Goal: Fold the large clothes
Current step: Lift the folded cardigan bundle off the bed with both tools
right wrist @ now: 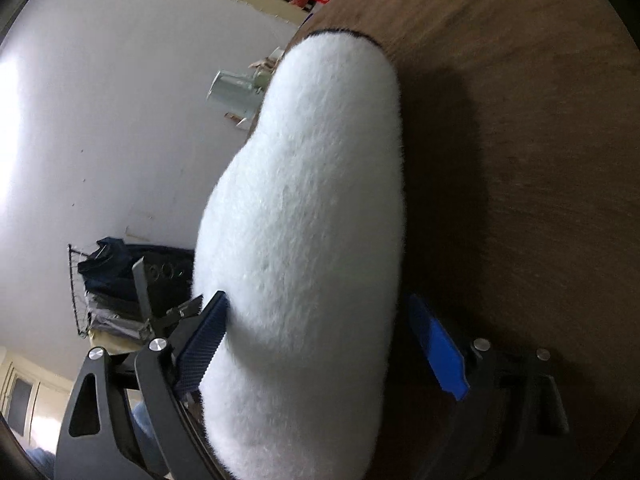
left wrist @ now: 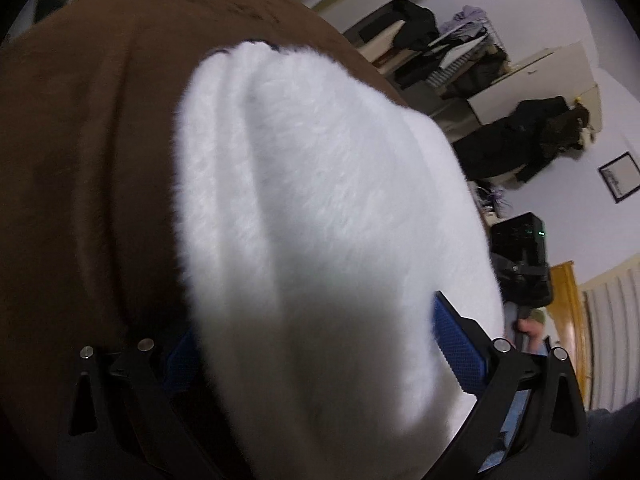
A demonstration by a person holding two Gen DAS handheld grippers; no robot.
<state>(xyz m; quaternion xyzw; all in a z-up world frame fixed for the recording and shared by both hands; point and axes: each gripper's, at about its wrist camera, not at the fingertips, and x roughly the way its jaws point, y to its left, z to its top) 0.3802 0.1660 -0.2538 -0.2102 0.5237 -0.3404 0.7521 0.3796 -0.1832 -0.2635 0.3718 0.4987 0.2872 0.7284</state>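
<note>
Now fleecy white garment (left wrist: 320, 220) (right wrist: 312, 220) lies between both hand-held grippers' pads — bulging.

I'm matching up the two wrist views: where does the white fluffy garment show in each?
Left wrist: the white fluffy garment fills the centre, running down between the left claw's fingers.
Right wrist: the garment stands centre, between the right claw's fingers.
Shared landmark: the brown surface beneath it.

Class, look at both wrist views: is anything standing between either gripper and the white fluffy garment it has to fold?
Nothing visible does. The white fluffy garment already lies between the jaws of the left gripper and the right gripper, over the brown surface.
</note>
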